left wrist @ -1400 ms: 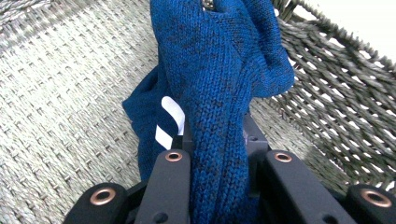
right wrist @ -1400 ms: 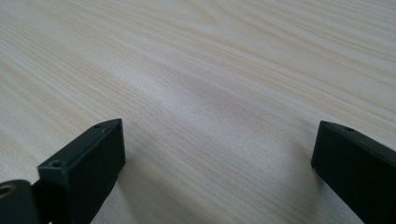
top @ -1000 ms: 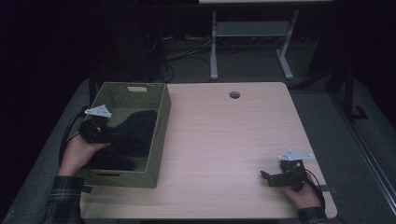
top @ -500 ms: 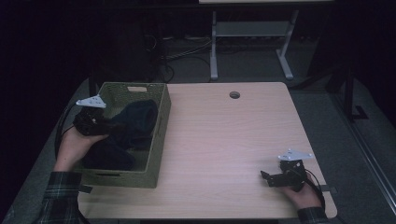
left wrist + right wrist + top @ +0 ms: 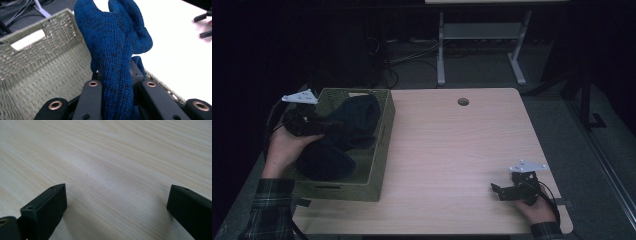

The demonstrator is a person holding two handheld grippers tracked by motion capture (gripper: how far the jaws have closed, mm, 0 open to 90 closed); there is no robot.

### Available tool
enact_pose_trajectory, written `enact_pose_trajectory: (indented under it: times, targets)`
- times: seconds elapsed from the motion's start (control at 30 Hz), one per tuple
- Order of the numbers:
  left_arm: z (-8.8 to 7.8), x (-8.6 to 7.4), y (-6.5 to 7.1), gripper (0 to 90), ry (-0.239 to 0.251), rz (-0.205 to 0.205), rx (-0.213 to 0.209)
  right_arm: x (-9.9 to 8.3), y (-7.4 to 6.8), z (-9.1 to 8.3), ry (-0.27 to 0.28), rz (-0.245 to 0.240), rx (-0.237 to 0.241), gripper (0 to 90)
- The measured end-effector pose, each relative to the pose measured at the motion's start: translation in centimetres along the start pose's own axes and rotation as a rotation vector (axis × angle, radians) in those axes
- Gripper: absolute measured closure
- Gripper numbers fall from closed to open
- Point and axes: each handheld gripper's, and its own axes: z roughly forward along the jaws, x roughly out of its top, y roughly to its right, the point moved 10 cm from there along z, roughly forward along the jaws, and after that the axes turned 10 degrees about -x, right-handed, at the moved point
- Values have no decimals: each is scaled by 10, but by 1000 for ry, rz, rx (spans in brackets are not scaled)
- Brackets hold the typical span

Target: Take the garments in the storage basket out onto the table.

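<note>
A dark blue knitted garment (image 5: 117, 45) stands up between the jaws of my left gripper (image 5: 117, 82), which is shut on it. In the high view that gripper (image 5: 329, 125) is held above the left side of the woven green basket (image 5: 384, 145), with the garment (image 5: 354, 117) bunched over the basket's far half. More dark cloth (image 5: 322, 161) lies lower in the basket. My right gripper (image 5: 497, 191) rests near the table's front right corner, open, with only bare wood between its jaws (image 5: 117, 202).
The light wooden table (image 5: 452, 145) has a round cable hole (image 5: 463, 101) near its far edge. A metal table frame (image 5: 482, 35) and cables stand on the floor behind. The basket wall has a handle slot (image 5: 27, 41).
My left gripper has risen and moved toward the far end of the basket, lifting the blue garment with it. The right gripper has stayed still.
</note>
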Motion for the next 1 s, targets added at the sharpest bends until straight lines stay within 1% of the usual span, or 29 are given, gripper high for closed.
enact_pose_trajectory:
  times: [0.03, 0.07, 0.13, 0.4, 0.5, 0.53, 0.57, 0.63, 0.67, 1.0]
  targets:
    - [0, 0, 0, 774, 0, 0, 0, 0, 0, 0, 0, 0, 0, 25]
    - [-2, 5, 3, 774, 9, 4, -5, 0, 0, 0, 1, -1, 1, 25]
    - [-3, 8, 3, 775, 10, 11, -3, 0, 0, 0, 1, 0, 2, 25]
    - [-2, 24, 9, 774, 15, 33, -5, 0, 0, 0, 0, -2, 2, 25]
    - [-2, 28, 10, 775, 20, 39, -5, 0, 0, 0, 2, 0, 1, 25]
    - [-3, 33, 12, 775, 27, 45, -4, 0, 0, 0, 1, -1, 1, 25]
    - [-3, 33, 12, 775, 27, 45, -4, 0, 0, 0, 1, -1, 1, 25]
    - [-4, 40, 14, 775, 33, 56, -6, 0, 0, 0, 1, -1, 1, 25]
    - [-4, 40, 14, 775, 33, 56, -6, 0, 0, 0, 1, -1, 1, 25]
    - [-2, 60, 25, 775, 58, 70, -27, 0, 0, 0, 1, -1, 1, 25]
